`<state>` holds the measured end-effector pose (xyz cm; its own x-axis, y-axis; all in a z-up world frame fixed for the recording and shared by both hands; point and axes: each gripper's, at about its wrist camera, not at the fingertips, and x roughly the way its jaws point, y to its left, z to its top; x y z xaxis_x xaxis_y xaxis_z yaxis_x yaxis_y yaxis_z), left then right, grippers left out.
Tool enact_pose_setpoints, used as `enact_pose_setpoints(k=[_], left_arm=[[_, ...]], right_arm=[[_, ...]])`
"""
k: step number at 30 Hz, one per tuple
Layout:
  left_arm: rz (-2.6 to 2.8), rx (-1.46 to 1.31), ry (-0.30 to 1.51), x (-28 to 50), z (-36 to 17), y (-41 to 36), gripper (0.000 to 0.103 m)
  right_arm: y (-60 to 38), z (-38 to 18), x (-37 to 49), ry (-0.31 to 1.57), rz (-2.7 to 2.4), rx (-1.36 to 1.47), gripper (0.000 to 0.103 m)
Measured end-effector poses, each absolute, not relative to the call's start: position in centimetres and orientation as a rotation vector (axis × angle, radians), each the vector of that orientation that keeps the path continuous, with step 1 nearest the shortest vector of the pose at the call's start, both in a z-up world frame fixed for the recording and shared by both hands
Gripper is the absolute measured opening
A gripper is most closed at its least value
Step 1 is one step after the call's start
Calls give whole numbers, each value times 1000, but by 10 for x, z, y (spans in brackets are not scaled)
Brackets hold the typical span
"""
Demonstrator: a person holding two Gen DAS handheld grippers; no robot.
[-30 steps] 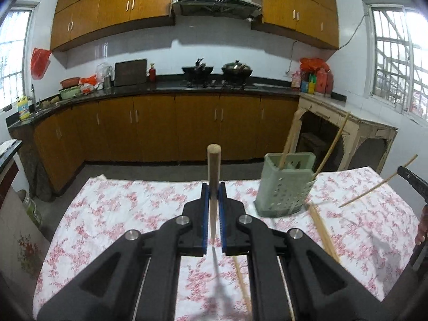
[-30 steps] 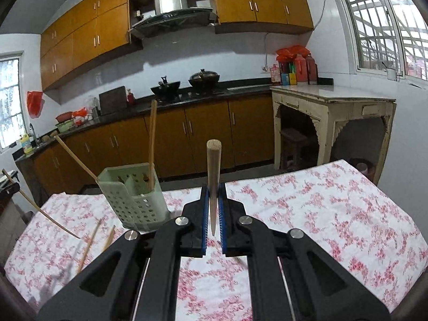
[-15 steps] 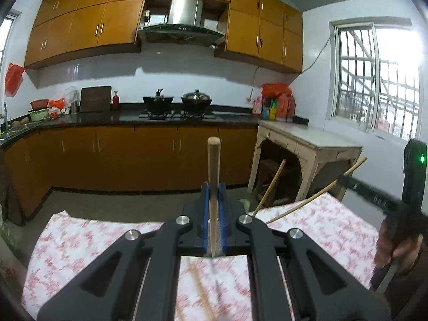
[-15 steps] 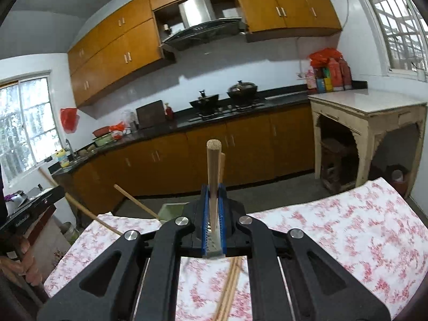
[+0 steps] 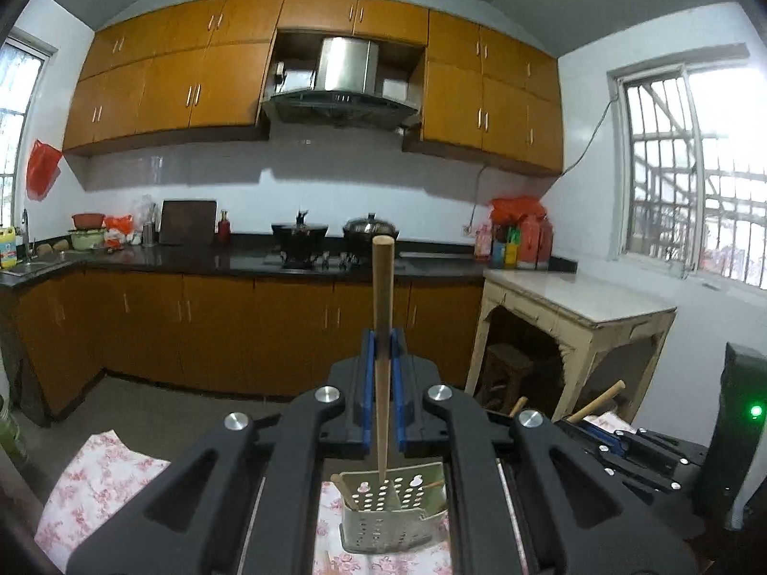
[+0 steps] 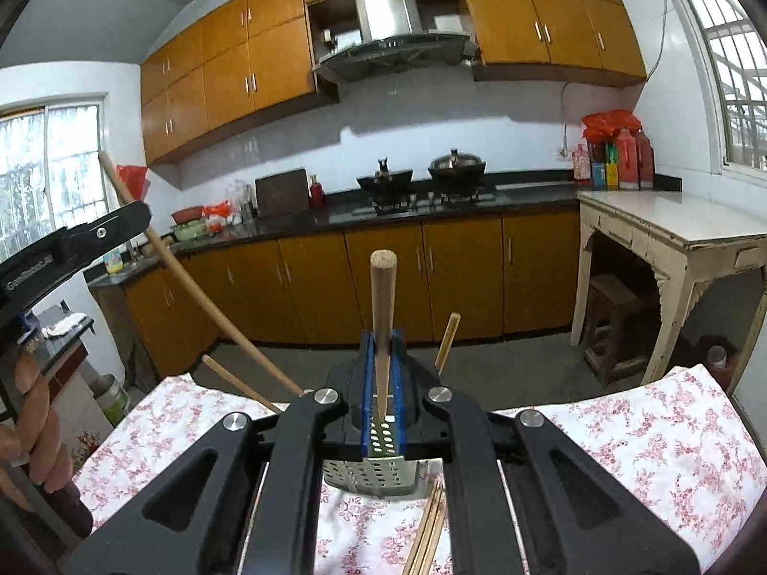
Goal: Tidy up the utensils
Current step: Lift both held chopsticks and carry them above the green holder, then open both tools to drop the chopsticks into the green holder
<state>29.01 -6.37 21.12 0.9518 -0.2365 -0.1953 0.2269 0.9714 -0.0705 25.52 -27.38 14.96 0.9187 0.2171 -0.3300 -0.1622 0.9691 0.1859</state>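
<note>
Upright between each pair of blue pads stands a wooden chopstick, its long axis running nearly vertical with the blunt round end at the top and the thin tip pointing down. In the left wrist view the left chopstick [image 5: 382, 335] has its tip over the open mouth of the perforated green holder [image 5: 390, 522], which sits on the floral tablecloth [image 5: 96, 484]; whether the tip touches the holder cannot be told. The left gripper [image 5: 382, 402] is clenched on this stick, the jaws drawn in to its thickness. In the right wrist view the right chopstick [image 6: 382, 330] is likewise gripped by the right gripper [image 6: 382, 397], jaws pressed tight on the shaft, its tip above the same holder [image 6: 371, 472]. Two more sticks lean out of that holder, one angled left [image 6: 239, 385] and one rising right of the jaws [image 6: 447, 342]. Several loose chopsticks [image 6: 426, 532] lie flat on the cloth just in front of the holder. At the left edge of the right view, a hand [image 6: 36, 436] holds the other gripper's handle, its stick slanting across the scene. Behind stand the kitchen cabinets [image 6: 383, 278].
</note>
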Motion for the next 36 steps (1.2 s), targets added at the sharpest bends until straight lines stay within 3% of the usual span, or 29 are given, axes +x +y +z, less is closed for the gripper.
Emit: enact_pose_setpoints(k=[18,23,28,36], left_arm=[[-170,-65,394,353,137,-55,8],[-161,-91,374,343,142,-38,29],[-152,-127,354,327,154,-21,32],[-122,-128,338,279,156,9,37]], right_arm=[[-259,117,305,525,193,167,8],[-266,121,308,515,165,192,9],[-272,130,298,481,143,212,21],[-284,150,243,388,129,192,21]])
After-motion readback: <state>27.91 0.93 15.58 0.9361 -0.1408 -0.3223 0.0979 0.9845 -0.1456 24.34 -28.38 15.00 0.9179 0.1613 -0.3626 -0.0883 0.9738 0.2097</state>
